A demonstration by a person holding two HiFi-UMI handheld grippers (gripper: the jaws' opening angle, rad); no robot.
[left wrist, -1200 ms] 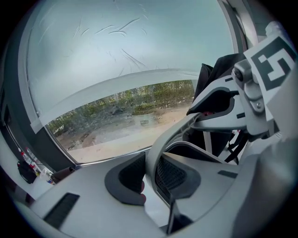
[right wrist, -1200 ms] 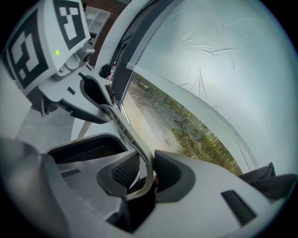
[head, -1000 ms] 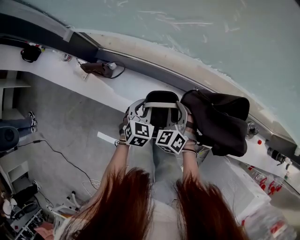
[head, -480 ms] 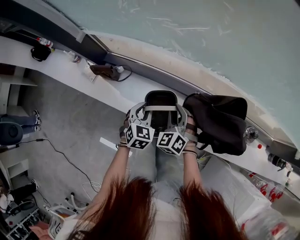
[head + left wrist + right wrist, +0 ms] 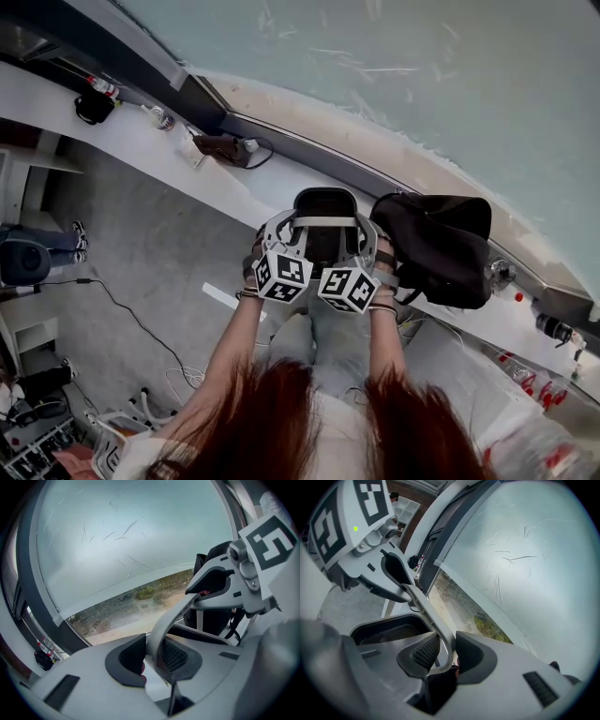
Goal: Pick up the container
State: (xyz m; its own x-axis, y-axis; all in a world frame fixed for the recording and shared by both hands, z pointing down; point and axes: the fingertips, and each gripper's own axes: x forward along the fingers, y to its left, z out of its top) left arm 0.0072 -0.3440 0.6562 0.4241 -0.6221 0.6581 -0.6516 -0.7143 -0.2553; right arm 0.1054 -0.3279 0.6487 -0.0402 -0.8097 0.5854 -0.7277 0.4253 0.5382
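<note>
The container (image 5: pixel 323 208) is a dark bin with a grey rim and a curved grey handle (image 5: pixel 324 222), held in front of me above the white ledge. My left gripper (image 5: pixel 277 228) is shut on the handle's left end, and my right gripper (image 5: pixel 366 231) is shut on its right end. In the left gripper view the handle (image 5: pixel 171 620) passes between the left gripper (image 5: pixel 151 654) pads, with the right gripper's cube (image 5: pixel 265 545) beyond. In the right gripper view the right gripper (image 5: pixel 446 654) clamps the handle (image 5: pixel 423 606), beside the container's ribbed inside (image 5: pixel 386 631).
A black bag (image 5: pixel 439 246) rests on the white ledge (image 5: pixel 206 183) just right of the container. A dark object with a cable (image 5: pixel 228 148) and small bottles (image 5: pixel 105 90) lie further left on the ledge. A large window (image 5: pixel 403 66) rises behind. Cables and gear lie on the floor (image 5: pixel 141 272) at left.
Both grippers keep their hold on the handle. The container has lifted slightly against the ledge, and the view has drifted so the ledge items sit further right.
</note>
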